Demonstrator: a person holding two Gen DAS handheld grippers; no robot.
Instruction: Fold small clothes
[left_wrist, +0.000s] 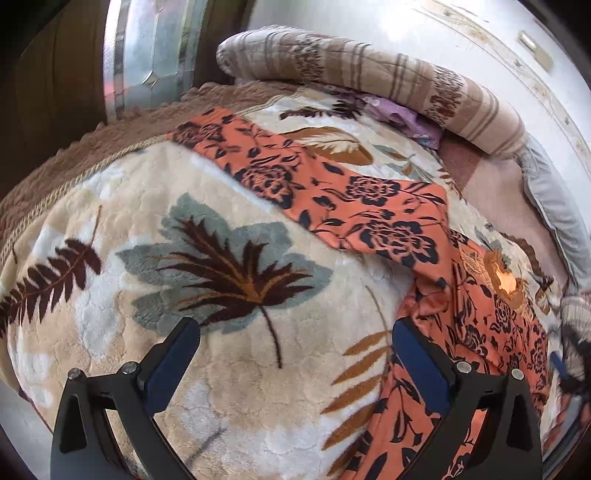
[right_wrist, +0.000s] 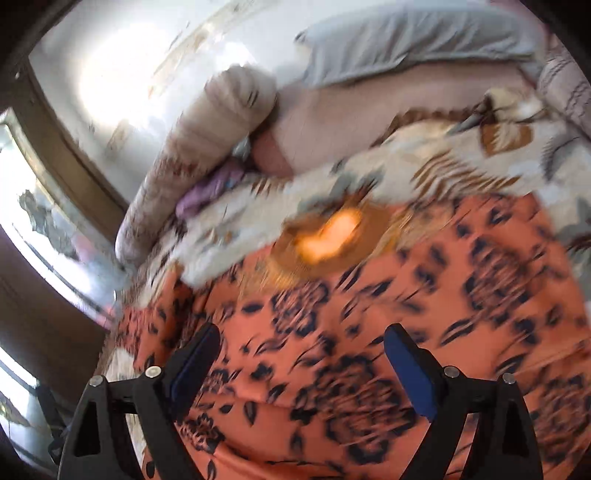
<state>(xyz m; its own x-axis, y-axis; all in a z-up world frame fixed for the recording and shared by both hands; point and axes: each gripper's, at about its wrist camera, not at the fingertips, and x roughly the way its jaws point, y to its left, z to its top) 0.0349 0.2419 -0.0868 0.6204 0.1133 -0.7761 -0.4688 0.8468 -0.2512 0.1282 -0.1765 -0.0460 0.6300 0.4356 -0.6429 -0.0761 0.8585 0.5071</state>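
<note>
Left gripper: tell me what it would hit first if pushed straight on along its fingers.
Probably the plush cream blanket with leaf print, bare between the open left gripper fingers. The orange floral garment lies just right of that line; depth is unclear.

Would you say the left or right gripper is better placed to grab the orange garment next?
Probably right: the right gripper is open directly over the orange garment, while the open left gripper hovers mostly over blanket.

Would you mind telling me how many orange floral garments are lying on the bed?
1: the orange floral garment lies spread across the leaf-patterned blanket, running from the far left edge toward the near right. Others may be hidden under the bedding piled at the back.
</note>
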